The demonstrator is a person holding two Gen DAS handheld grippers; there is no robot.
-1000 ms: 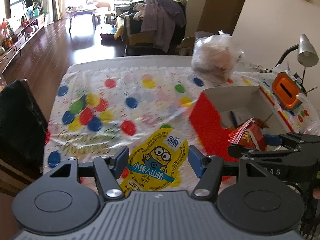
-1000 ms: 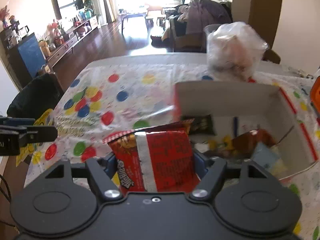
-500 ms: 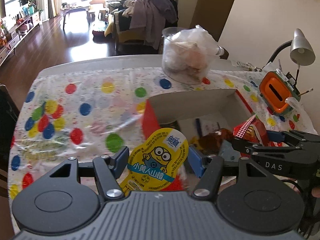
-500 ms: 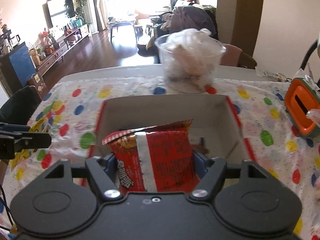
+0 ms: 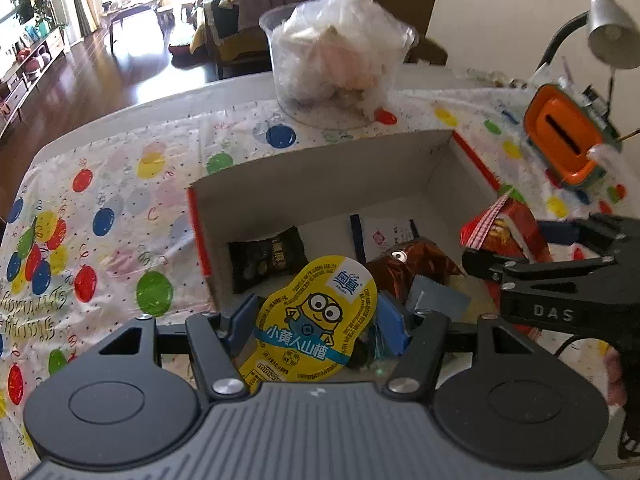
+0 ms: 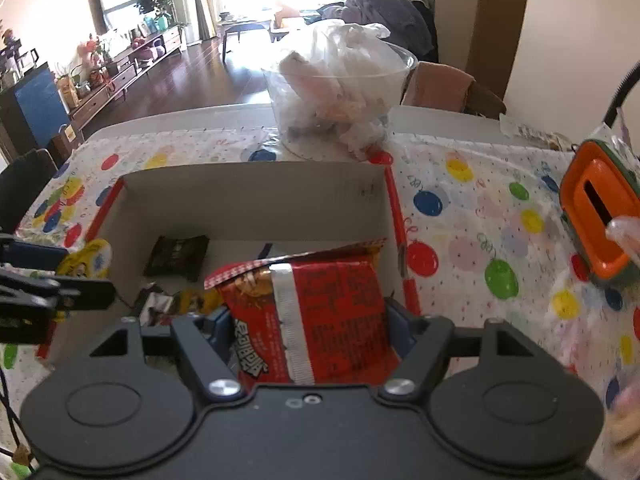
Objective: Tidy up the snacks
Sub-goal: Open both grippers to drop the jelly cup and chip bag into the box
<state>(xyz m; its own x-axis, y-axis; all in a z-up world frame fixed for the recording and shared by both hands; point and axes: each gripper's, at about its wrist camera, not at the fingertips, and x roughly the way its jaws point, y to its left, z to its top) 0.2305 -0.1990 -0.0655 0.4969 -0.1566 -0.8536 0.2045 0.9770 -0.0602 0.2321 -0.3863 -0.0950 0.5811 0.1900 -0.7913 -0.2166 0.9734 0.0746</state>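
Your left gripper (image 5: pixel 316 320) pinches the glossy yellow pouch (image 5: pixel 316 320) upright — long axis vertical — over the cardboard box (image 5: pixel 320 168)'s near-left. Your right gripper (image 6: pixel 308 320) clamps the crinkly red packet (image 6: pixel 316 316) upright over its near-right.

1. I see a yellow minion snack pouch (image 5: pixel 316 320), upright and pinched between my left hand-held gripper's (image 5: pixel 316 322) blue pads.
2. A red snack bag (image 6: pixel 316 316), silver seam facing me, is clamped in my right hand-held gripper (image 6: pixel 310 320).
3. Just ahead of both sits an open cardboard box (image 6: pixel 256 196) with red edges.
4. A black packet (image 6: pixel 176 258) lies flat inside it, beyond my left hand-held gripper.
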